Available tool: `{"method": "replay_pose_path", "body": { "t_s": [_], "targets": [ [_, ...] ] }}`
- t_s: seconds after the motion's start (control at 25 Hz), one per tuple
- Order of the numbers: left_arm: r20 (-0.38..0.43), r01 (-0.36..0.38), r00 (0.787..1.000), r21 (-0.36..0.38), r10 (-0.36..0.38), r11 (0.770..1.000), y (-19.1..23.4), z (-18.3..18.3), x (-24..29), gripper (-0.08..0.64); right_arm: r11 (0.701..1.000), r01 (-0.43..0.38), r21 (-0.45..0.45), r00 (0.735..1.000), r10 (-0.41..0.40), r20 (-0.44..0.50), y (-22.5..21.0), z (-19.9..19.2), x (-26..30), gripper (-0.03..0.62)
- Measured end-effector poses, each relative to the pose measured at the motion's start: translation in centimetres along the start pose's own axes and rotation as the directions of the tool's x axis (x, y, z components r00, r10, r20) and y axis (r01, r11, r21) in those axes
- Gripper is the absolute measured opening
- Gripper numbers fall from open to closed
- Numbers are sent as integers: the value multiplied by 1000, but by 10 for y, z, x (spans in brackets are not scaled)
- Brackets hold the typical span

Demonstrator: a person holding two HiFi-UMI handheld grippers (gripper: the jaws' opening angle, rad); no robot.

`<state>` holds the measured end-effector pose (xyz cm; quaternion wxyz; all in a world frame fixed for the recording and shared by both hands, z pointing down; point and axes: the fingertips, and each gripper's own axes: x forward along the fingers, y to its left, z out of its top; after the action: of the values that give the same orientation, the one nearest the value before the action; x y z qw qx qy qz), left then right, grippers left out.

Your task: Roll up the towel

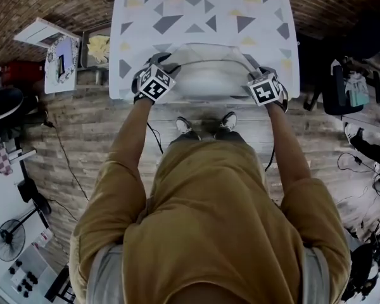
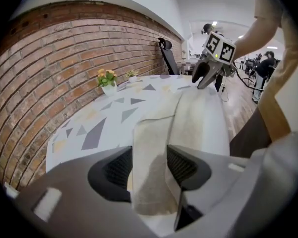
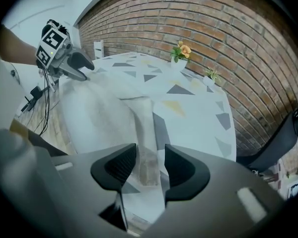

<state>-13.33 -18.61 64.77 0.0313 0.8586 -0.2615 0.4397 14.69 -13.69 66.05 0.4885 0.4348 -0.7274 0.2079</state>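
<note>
A pale towel [image 1: 206, 75] lies across the near edge of the patterned table [image 1: 196, 18], partly folded or rolled into a long band. My left gripper [image 1: 159, 65] is at its left end and my right gripper [image 1: 256, 68] at its right end. In the left gripper view the jaws [image 2: 149, 165] stand a little apart with a fold of towel [image 2: 188, 118] lying between them. In the right gripper view the jaws [image 3: 150, 167] also stand apart, over the towel's edge [image 3: 141, 128], with table showing beside it. Each gripper appears in the other's view: the right gripper [image 2: 203, 76] and the left gripper [image 3: 79, 66].
A small pot of flowers [image 2: 108, 81] and a little plant [image 2: 132, 75] stand at the table's far side by the brick wall. A black chair [image 2: 166, 53] is beyond the table. The person's shoes [image 1: 206, 125] are on the wooden floor under the near edge. Clutter lines both sides of the room.
</note>
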Motion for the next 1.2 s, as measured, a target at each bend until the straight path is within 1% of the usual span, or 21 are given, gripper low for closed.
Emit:
{"method": "replay_pose_path", "body": {
  "t_s": [0.08,0.16,0.24,0.36,0.44,0.56,0.64,0.76,0.84,0.92,1.08,1.2],
  "targets": [
    [-18,-4,1000,-4,4,1000,0,0,3,235,1000,5,20,1000,-5,9,-1,0,0,163],
    [-23,-12,1000,-31,11,999,0,0,3,235,999,12,39,999,-13,29,-4,1,-3,164],
    [-20,-27,999,-61,26,998,2,-2,1,235,999,35,36,998,-37,55,-8,6,-11,170],
    [-5,-72,997,-101,72,992,10,-3,-9,235,996,91,23,990,-93,102,-19,13,-27,170],
    [18,-99,995,-120,102,988,16,0,-20,235,995,101,21,986,-103,132,-24,14,-35,170],
    [49,-119,991,-108,125,987,20,4,-35,235,993,110,-33,978,-102,182,-24,19,-49,170],
    [67,-126,989,-89,132,988,18,6,-43,234,989,115,-95,974,-94,208,-17,23,-59,170],
    [81,-133,987,-93,140,987,13,4,-51,235,978,112,-177,971,-70,228,-4,22,-61,170],
    [91,-136,985,-99,145,986,10,2,-55,235,963,112,-245,971,-54,231,7,22,-60,170],
    [102,-135,984,-90,143,987,4,3,-59,234,937,116,-328,973,-40,227,18,24,-60,170],
    [105,-105,989,-25,107,994,-16,3,-58,235,870,102,-482,981,-7,194,40,23,-51,170],
    [96,-66,993,31,63,997,-33,1,-51,235,826,85,-557,987,5,159,51,21,-40,170]
  ]
}}
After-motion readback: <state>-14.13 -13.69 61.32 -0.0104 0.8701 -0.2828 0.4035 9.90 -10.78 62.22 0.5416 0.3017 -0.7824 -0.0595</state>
